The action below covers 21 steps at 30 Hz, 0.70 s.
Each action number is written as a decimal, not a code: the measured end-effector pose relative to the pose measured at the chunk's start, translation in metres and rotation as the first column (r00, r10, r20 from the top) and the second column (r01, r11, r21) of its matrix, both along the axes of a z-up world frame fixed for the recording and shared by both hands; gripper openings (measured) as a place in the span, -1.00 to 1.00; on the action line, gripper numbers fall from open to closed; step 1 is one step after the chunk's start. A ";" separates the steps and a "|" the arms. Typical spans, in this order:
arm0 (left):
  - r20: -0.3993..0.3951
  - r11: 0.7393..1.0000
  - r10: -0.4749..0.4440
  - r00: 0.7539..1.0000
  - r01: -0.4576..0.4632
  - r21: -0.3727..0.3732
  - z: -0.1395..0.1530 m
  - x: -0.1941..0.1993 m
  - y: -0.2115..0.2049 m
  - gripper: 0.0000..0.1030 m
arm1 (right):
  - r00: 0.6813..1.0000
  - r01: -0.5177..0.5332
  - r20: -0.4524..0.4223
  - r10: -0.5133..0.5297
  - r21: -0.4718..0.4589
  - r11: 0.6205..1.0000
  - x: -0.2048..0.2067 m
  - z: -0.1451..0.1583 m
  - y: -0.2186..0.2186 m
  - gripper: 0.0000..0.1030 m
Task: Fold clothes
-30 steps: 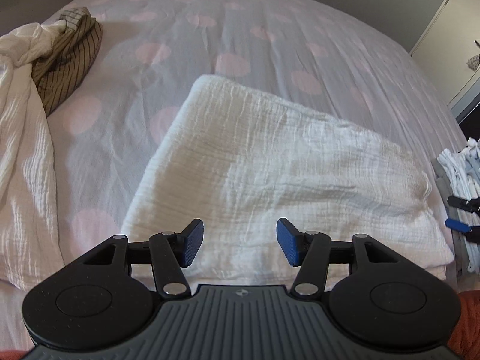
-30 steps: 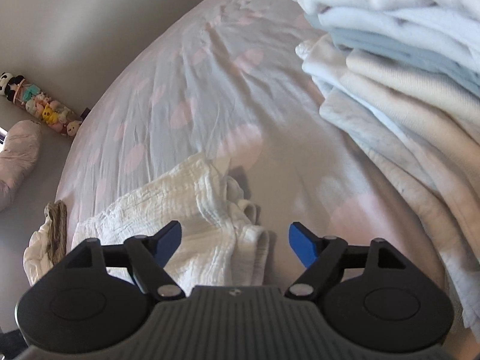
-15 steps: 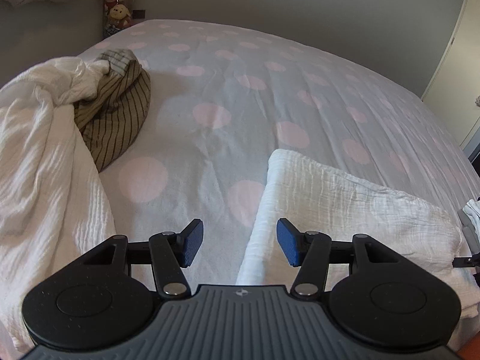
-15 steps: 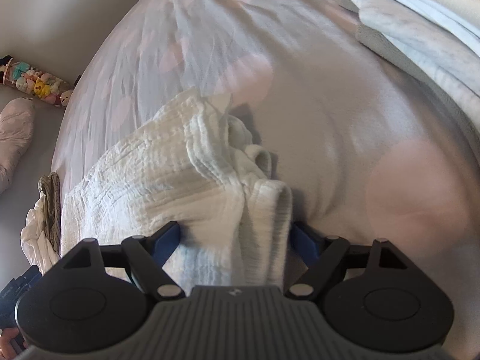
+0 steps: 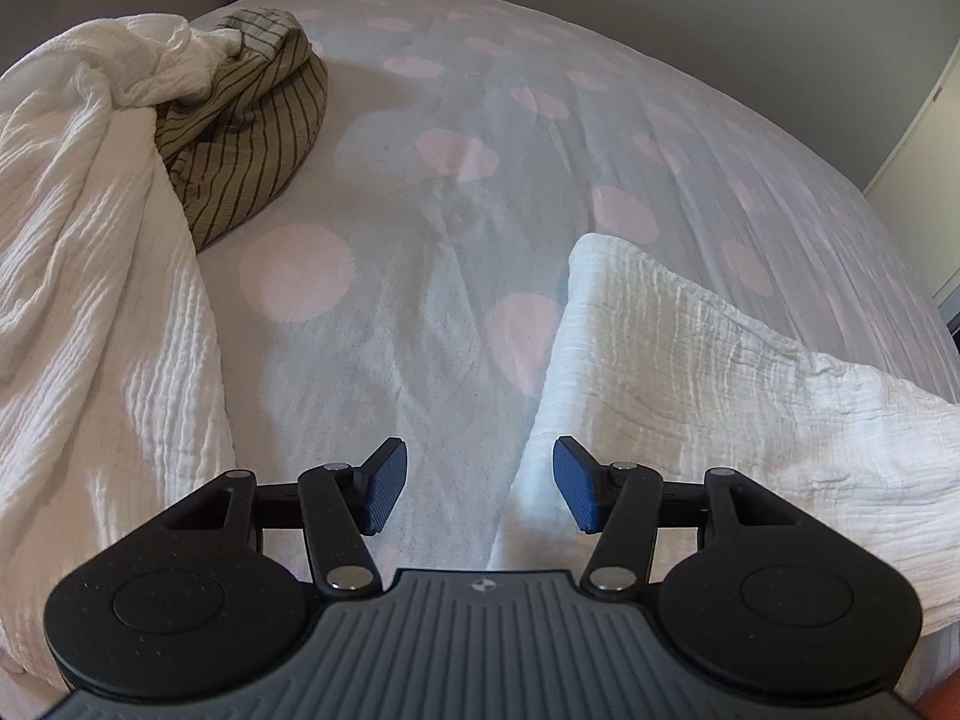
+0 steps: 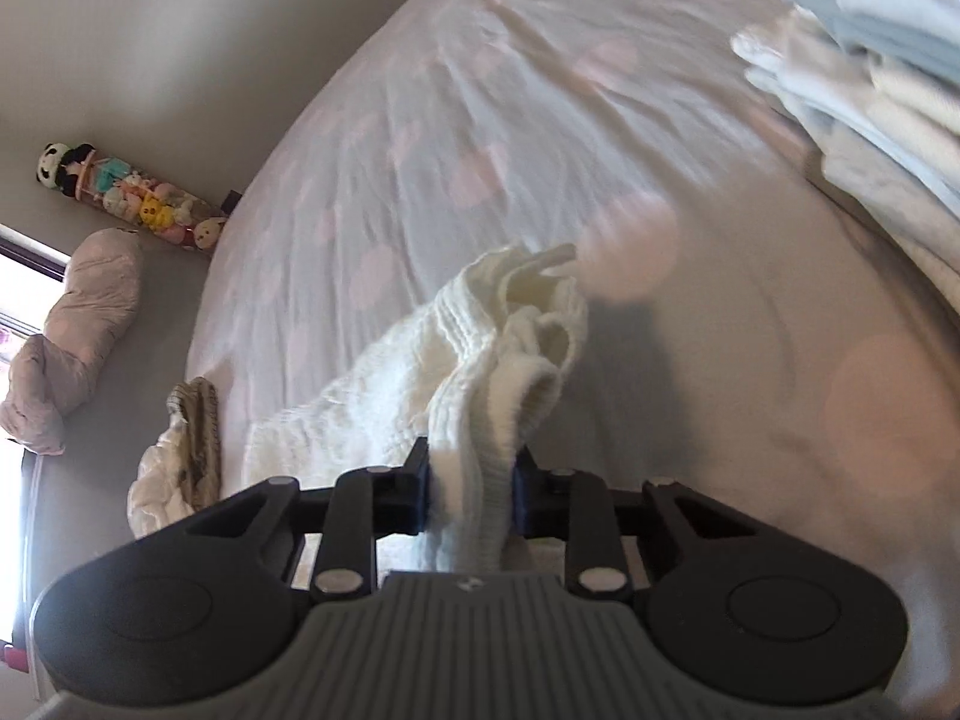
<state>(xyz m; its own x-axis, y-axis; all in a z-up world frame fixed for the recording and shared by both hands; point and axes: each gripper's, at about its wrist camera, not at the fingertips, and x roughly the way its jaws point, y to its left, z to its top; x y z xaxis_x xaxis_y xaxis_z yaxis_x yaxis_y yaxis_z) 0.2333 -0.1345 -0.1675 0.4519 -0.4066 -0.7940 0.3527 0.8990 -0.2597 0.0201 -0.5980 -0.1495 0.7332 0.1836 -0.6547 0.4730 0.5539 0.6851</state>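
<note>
In the left wrist view, the far left of the frame is filled by a crumpled white garment (image 5: 90,276), with a striped olive garment (image 5: 246,132) bunched against it at upper left. Centre frame is bare pink-spotted bedsheet (image 5: 420,240). The left gripper (image 5: 480,492) hangs at lower centre with its jaws apart and nothing between them; its right-hand pad sits just above the near-left edge of the folded white muslin cloth (image 5: 720,396), which lies across the right half of the frame.

In the right wrist view, soft toys (image 6: 132,198) and a pink pillow (image 6: 72,336) sit at the far left by the wall. At lower centre the right gripper (image 6: 471,504) is closing, and a thick bunch of the muslin cloth's end is already squeezed between its pads, lifted off the sheet. A stack of folded clothes (image 6: 870,60) fills the upper right corner.

Risks, as I judge them: the right grip takes a rumpled wad rather than a clean edge, so layers could slip out or the fold could drag open as it lifts. With the left end not gripped, the cloth may sag or twist out of shape.

No readable writing or brand name shows; only a small emblem on each gripper body, too small to make out
</note>
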 end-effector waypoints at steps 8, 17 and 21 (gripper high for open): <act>0.011 0.998 0.018 1.000 -0.018 -0.066 0.008 -0.001 0.009 0.01 | 0.993 -0.102 0.055 0.104 -0.047 0.994 0.055 0.068 0.067 -0.45; 0.050 0.994 0.018 0.999 -0.013 -0.104 0.016 -0.005 0.017 0.01 | 0.973 -0.229 -0.017 0.229 -0.170 0.959 0.141 0.062 0.174 -0.47; 0.042 0.990 0.038 0.998 -0.032 -0.135 0.014 -0.002 0.023 0.01 | 0.965 -0.257 -0.093 0.244 -0.180 0.949 0.166 0.033 0.206 -0.47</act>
